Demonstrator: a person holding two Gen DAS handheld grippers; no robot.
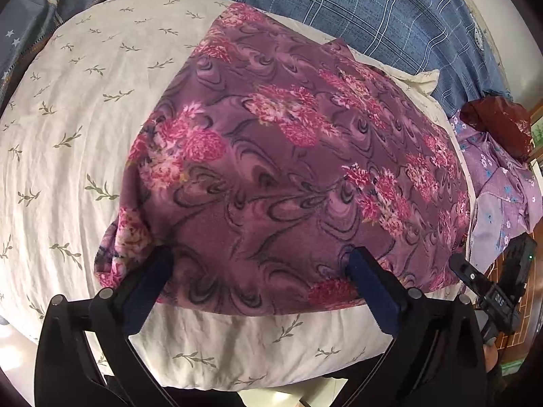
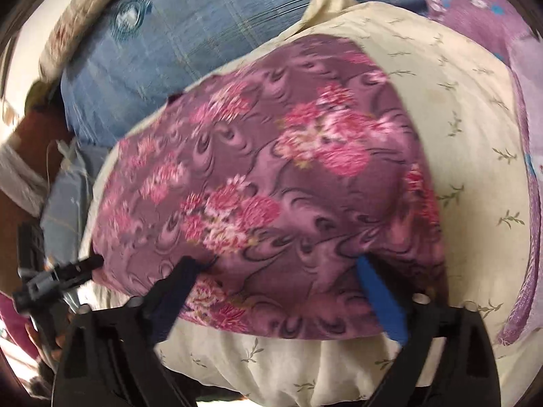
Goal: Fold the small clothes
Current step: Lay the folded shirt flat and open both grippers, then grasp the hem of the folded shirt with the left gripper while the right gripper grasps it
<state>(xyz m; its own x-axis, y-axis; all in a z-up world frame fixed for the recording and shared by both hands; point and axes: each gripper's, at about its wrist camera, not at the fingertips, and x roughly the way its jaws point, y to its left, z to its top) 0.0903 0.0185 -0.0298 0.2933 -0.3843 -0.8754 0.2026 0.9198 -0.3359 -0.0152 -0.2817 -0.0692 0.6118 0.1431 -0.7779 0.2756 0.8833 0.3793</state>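
Observation:
A purple garment with pink flowers (image 1: 288, 169) (image 2: 271, 176) lies folded and flat on a cream pad with a leaf print (image 1: 85, 101) (image 2: 468, 118). My left gripper (image 1: 258, 261) stands wide open over the garment's near edge, its blue-padded fingertips (image 1: 359, 264) down on the cloth with nothing pinched. My right gripper (image 2: 276, 266) is also wide open, at the near edge further right, with its fingertips (image 2: 366, 271) on the fabric. Each gripper shows at the edge of the other's view: the right gripper (image 1: 492, 288) and the left gripper (image 2: 57, 274). The right wrist view is blurred.
A blue plaid quilt (image 1: 373, 10) (image 2: 169, 51) lies behind the pad. A lilac flowered garment (image 1: 502, 186) (image 2: 492, 0) is heaped at the right, with a dark red bundle (image 1: 499, 122) on it. Grey star-print cloth (image 1: 27, 34) sits at the far left.

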